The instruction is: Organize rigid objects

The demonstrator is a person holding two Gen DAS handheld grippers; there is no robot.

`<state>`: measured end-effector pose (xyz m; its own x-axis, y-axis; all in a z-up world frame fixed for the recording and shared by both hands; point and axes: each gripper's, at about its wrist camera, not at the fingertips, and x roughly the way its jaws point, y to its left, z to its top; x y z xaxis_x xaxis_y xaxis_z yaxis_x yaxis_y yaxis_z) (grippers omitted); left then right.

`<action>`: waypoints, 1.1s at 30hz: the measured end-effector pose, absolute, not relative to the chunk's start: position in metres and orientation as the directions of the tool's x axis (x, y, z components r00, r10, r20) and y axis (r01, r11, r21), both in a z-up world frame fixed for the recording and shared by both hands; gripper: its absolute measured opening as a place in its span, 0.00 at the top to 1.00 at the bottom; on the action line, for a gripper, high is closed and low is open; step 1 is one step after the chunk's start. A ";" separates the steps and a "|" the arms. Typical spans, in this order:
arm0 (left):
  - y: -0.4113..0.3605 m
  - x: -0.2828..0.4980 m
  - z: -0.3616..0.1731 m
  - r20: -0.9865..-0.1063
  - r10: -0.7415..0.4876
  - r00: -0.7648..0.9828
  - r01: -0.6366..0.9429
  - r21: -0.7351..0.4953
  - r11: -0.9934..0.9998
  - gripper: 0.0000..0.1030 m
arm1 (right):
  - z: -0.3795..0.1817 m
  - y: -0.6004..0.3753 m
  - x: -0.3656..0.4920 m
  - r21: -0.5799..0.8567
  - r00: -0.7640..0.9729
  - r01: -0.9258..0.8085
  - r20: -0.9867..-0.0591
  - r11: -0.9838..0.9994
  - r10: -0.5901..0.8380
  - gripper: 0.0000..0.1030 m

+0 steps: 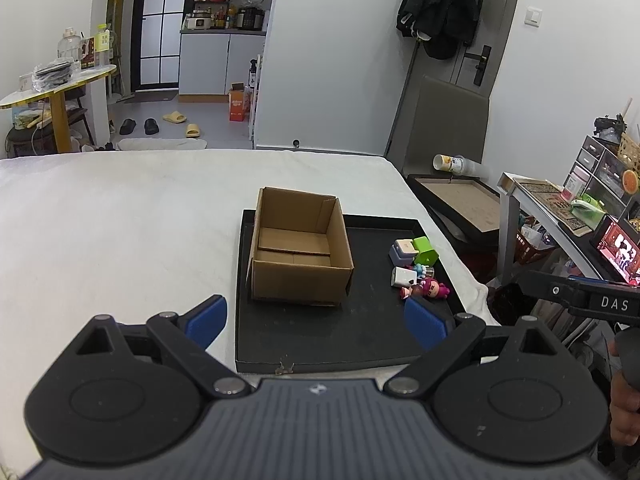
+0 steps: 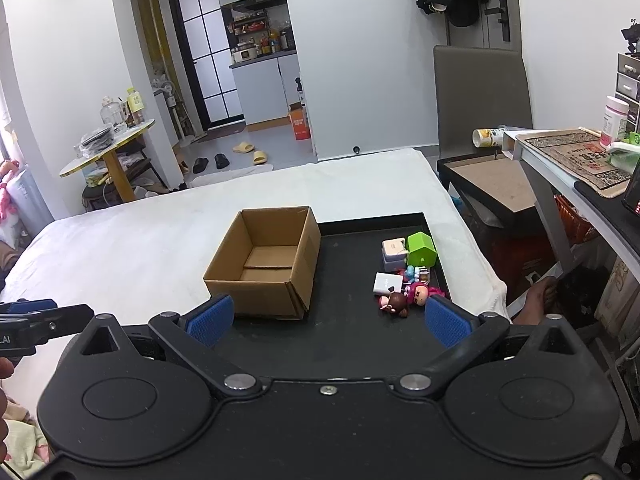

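An empty open cardboard box [image 1: 300, 246] [image 2: 266, 260] stands on a black tray [image 1: 320, 336] [image 2: 348, 332] laid on a white bed. Right of the box lies a cluster of small toys: a green house-shaped block [image 1: 425, 251] [image 2: 421, 248], a pale lilac cube [image 1: 402, 251] [image 2: 394, 253], a white block [image 1: 404, 277] [image 2: 387, 283], a pink-haired figurine [image 1: 434, 289] [image 2: 420, 294] and a brown-haired figurine [image 2: 394, 303]. My left gripper [image 1: 316, 322] hovers open over the tray's near edge. Over the tray's near part my right gripper [image 2: 328, 320] is open too, with nothing between its blue pads.
The white bed [image 1: 120, 220] spreads left of the tray. A black-framed board [image 1: 460, 204], a grey chair [image 2: 480, 92] and a cluttered desk [image 2: 580, 160] stand to the right. A person's bare foot [image 2: 538, 298] rests on the floor beside the bed.
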<state>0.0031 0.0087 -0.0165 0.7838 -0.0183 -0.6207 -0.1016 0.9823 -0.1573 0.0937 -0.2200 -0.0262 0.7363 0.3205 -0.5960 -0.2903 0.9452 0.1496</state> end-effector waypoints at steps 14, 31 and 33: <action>0.008 0.005 -0.016 -0.624 -0.028 0.781 -0.096 -0.164 0.982 0.08 | -0.029 -0.218 0.095 0.138 0.737 -0.286 -0.600 0.948 0.310 0.00; 0.008 0.018 -0.020 -0.641 -0.042 0.767 -0.078 -0.158 0.984 0.08 | -0.032 -0.225 0.099 0.149 0.744 -0.261 -0.599 0.954 0.297 0.00; 0.008 0.020 -0.022 -0.644 -0.039 0.764 -0.081 -0.155 0.984 0.08 | -0.034 -0.225 0.100 0.154 0.741 -0.261 -0.601 0.953 0.300 0.00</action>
